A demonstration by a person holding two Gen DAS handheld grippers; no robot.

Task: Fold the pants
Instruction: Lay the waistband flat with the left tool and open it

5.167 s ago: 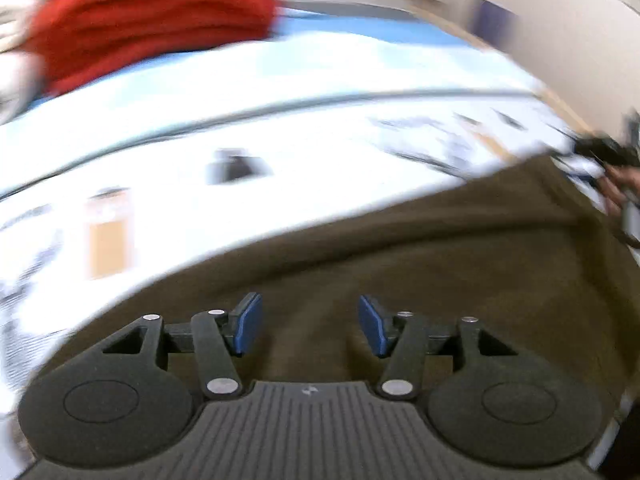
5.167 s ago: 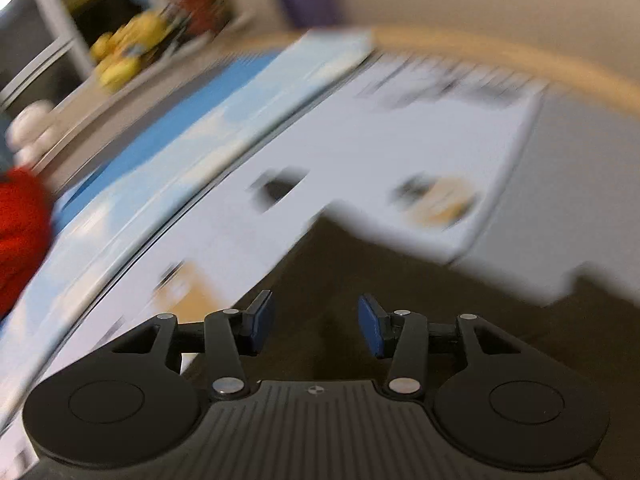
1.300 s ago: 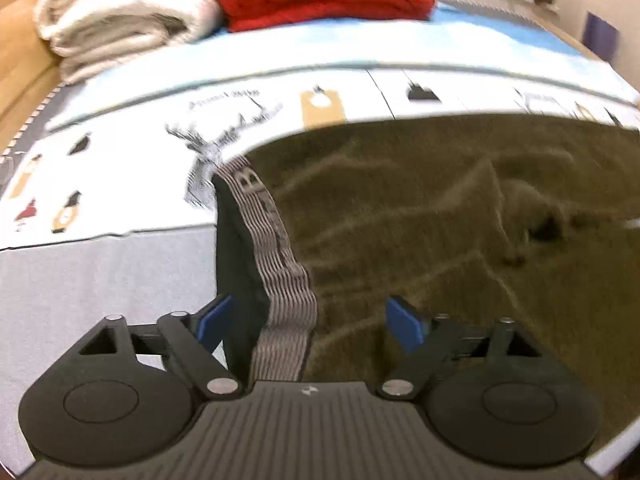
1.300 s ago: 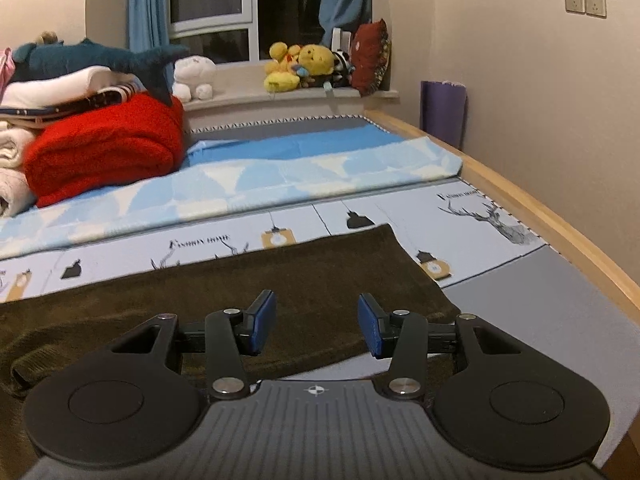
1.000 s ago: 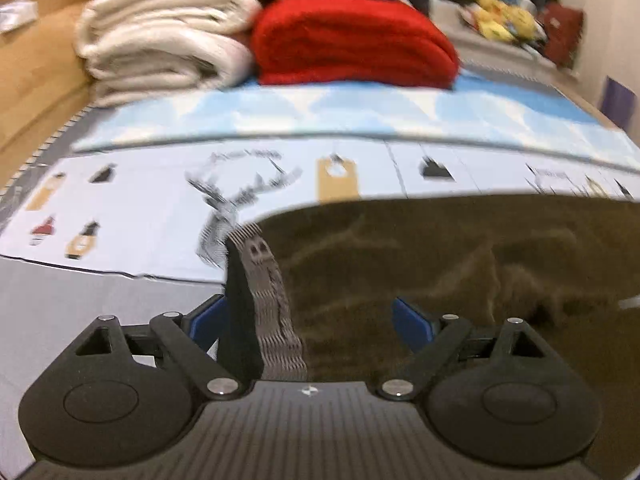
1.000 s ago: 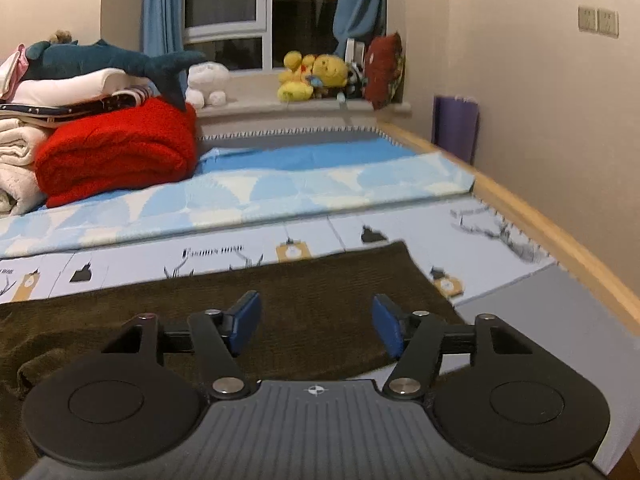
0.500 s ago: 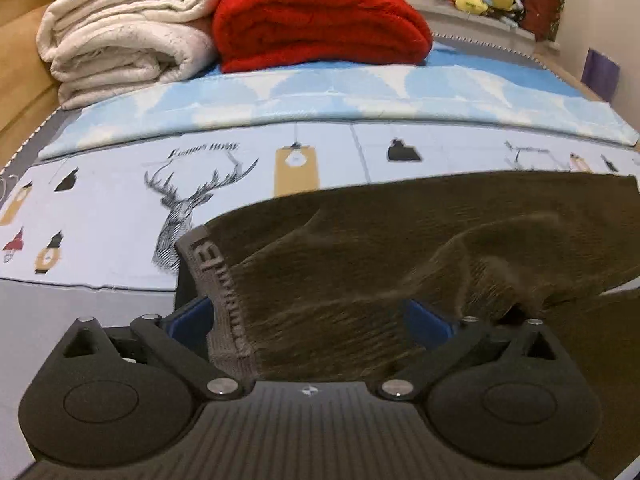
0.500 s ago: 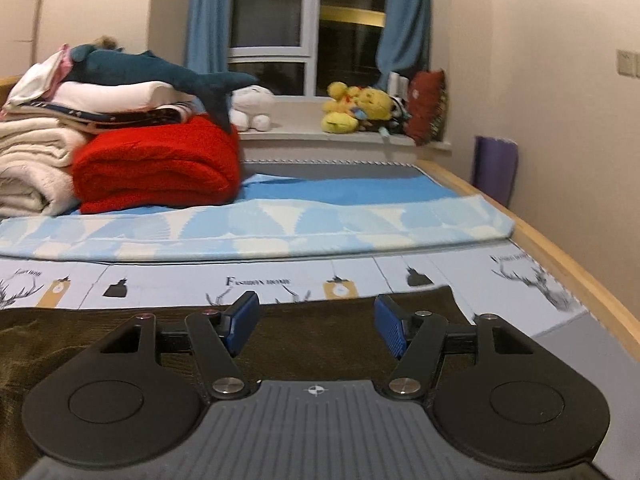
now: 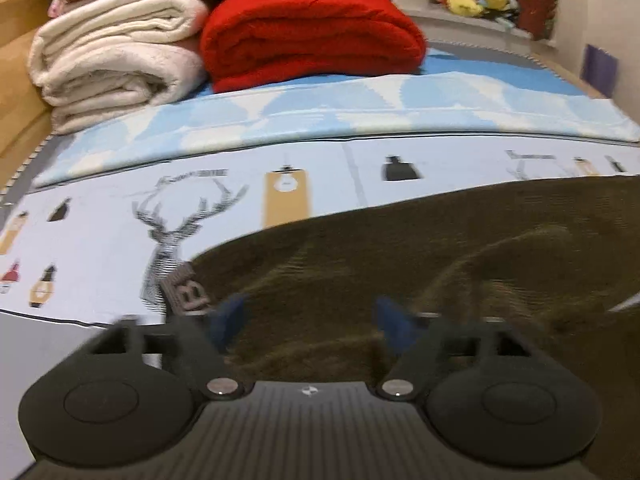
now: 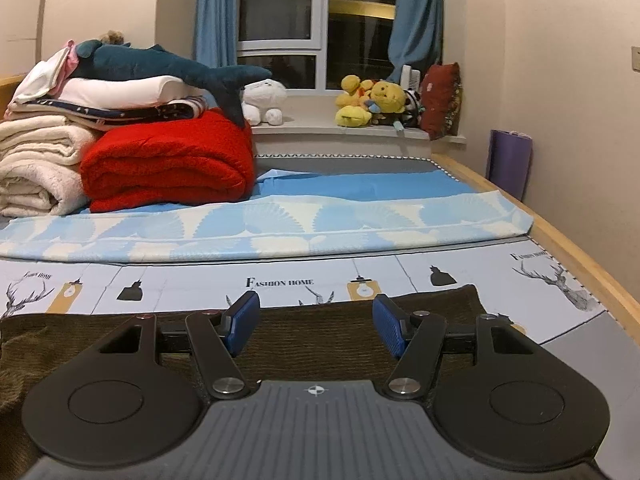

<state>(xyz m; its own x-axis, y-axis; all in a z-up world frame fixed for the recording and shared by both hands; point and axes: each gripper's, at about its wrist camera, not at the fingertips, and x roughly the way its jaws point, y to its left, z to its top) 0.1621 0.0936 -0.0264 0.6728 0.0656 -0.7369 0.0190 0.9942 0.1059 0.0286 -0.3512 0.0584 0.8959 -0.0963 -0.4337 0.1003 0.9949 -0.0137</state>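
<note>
Dark olive-brown pants (image 9: 440,232) lie spread across the printed bed sheet (image 9: 100,232). Their grey striped waistband (image 9: 188,290) sits just left of my left gripper's left finger. My left gripper (image 9: 309,316) hangs low over the waist end with its jaws closing. Brown cloth lies between the blurred blue pads, and no pinch shows. In the right wrist view the pants (image 10: 440,300) stretch left to right under my right gripper (image 10: 315,318). It stands open above the cloth near the leg end, nothing pressed between its pads.
A red folded blanket (image 9: 312,28) and cream blankets (image 9: 112,52) are stacked at the bed's far left, with a shark plush (image 10: 160,64) on top. Plush toys (image 10: 372,100) line the windowsill. A wooden bed rail (image 10: 580,248) runs along the right, near the wall.
The left jaws went very wide, then narrowed. The waistband that stood between them has dropped to the left of the left finger. The right gripper has tipped up, showing more of the room.
</note>
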